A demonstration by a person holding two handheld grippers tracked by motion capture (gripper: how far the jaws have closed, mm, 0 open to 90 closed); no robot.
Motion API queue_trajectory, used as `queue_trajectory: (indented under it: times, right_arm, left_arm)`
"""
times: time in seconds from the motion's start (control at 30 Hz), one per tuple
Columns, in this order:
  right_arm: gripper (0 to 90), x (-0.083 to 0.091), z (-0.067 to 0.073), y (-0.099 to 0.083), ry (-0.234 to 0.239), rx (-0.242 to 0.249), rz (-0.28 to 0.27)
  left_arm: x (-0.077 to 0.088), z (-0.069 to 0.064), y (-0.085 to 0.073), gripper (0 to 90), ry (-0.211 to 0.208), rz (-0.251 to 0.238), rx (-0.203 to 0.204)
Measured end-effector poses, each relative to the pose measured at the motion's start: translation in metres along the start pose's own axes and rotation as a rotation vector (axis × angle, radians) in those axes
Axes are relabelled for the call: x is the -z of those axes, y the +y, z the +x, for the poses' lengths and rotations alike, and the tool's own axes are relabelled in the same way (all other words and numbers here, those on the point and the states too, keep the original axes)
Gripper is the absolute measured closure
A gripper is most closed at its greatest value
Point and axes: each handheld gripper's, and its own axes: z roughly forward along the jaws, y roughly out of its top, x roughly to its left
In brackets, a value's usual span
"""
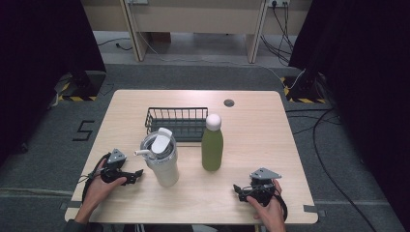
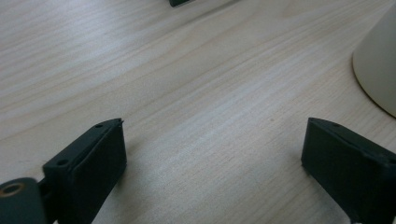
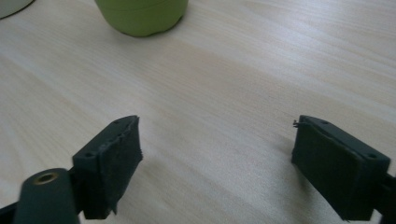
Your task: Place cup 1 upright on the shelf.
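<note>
Tumbler [image 1: 161, 162] beside left gripper [image 1: 135, 175] (jaws apart); right gripper [image 1: 239, 190] likewise.

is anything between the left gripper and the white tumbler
Nothing visible: only bare table lies between the open left gripper and the white tumbler, whose base shows just ahead to its right.
</note>
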Motion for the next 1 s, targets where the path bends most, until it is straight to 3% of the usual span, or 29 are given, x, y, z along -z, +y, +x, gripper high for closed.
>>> queue_trajectory:
  times: [0.1, 0.17, 0.33, 0.47, 0.67, 0.73, 1.0]
  right_arm:
    - [15.3, 0.001, -0.001, -0.001, 0.014, 0.004, 0.002]
    - [15.3, 0.003, -0.003, -0.002, 0.014, 0.010, 0.001]
    - [15.4, 0.007, -0.008, -0.004, 0.004, 0.019, -0.003]
    - [15.5, 0.013, -0.013, -0.005, -0.016, 0.020, -0.002]
    - [15.5, 0.017, -0.021, -0.008, -0.031, 0.030, 0.006]
    - [15.4, 0.017, -0.023, -0.010, -0.027, 0.020, 0.015]
    - [14.0, 0.014, -0.021, -0.012, -0.053, 0.047, 0.021]
  left_arm:
    - [0.001, 0.000, -0.001, 14.4, -0.008, -0.012, 0.004]
    - [0.004, 0.001, -0.002, 15.2, -0.032, -0.035, -0.001]
    - [0.012, -0.003, -0.005, 14.9, -0.039, -0.079, -0.019]
    - [0.023, -0.011, -0.007, 14.9, -0.063, -0.144, -0.025]
    - [0.033, -0.022, -0.012, 14.9, -0.086, -0.195, -0.036]
    - [0.038, -0.028, -0.013, 14.8, -0.111, -0.235, -0.026]
    - [0.043, -0.046, -0.013, 14.8, -0.149, -0.284, -0.064]
